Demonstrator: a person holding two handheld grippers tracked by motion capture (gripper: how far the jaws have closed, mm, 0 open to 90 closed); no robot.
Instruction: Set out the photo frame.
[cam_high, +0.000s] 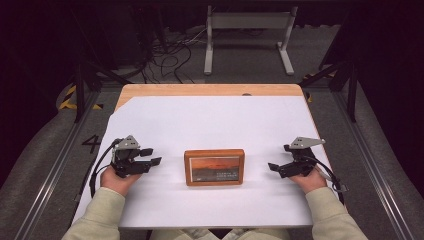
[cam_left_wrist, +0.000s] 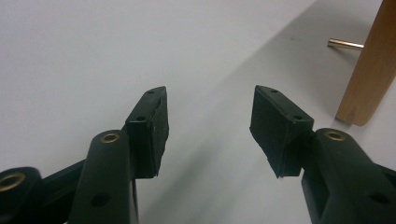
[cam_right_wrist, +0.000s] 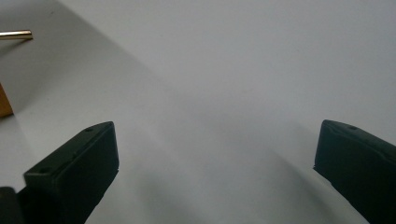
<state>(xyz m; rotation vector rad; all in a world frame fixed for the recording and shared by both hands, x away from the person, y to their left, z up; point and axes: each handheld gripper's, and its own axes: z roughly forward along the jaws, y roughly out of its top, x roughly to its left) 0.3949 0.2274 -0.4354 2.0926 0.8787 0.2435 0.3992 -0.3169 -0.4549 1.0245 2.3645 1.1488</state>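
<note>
While both tools gape empty, the framed picture stands long side crosswise between them.

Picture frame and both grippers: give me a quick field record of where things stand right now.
object: wooden picture frame, standing on the white sheet, midway between the grippers
frame support: brass peg visible behind it
left gripper: open, nothing between the fingers, apart from the frame
right gripper: open wide, nothing between the fingers, apart from the frame
contact: none
table: wooden edge showing beyond the sheet
</note>
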